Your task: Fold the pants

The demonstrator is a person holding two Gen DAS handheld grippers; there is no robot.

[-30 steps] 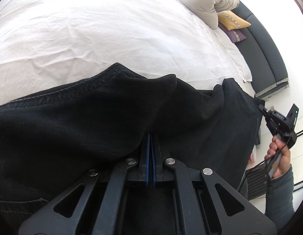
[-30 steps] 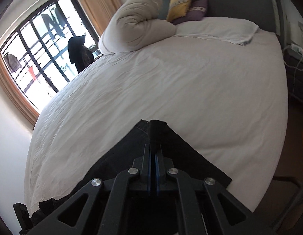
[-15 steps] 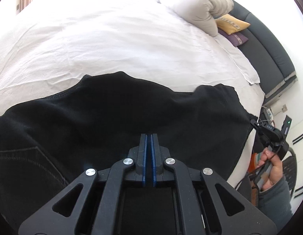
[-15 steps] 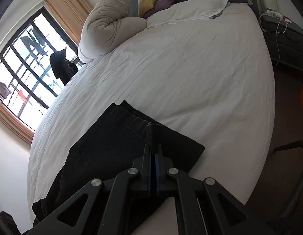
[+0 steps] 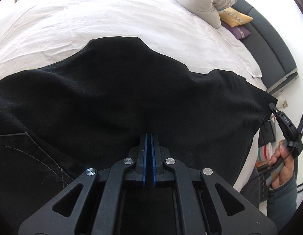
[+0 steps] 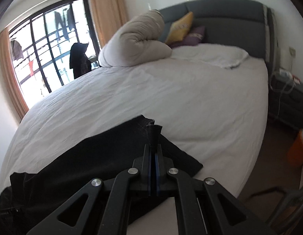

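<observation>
Black pants (image 5: 132,98) are stretched out over the near part of a white bed (image 5: 112,15). My left gripper (image 5: 148,137) is shut on the near edge of the pants. My right gripper (image 6: 153,146) is shut on a corner of the pants (image 6: 92,156), and a pinch of cloth sticks up between its fingers. In the left wrist view the right gripper (image 5: 273,107) holds the far right corner, with the person's hand (image 5: 284,164) below it. A stitched pocket (image 5: 24,156) shows at the lower left.
A rolled beige duvet (image 6: 135,43), a yellow cushion (image 6: 179,27) and a purple cushion (image 6: 192,37) lie by the dark headboard (image 6: 229,19). A window (image 6: 49,45) is on the left. A dark nightstand (image 6: 288,99) stands right of the bed. An orange object (image 6: 296,150) sits on the floor.
The pants have been pulled flatter and wider between the two grippers. The right gripper tipped down towards the bed, then came back up. Both stay shut on the cloth.
</observation>
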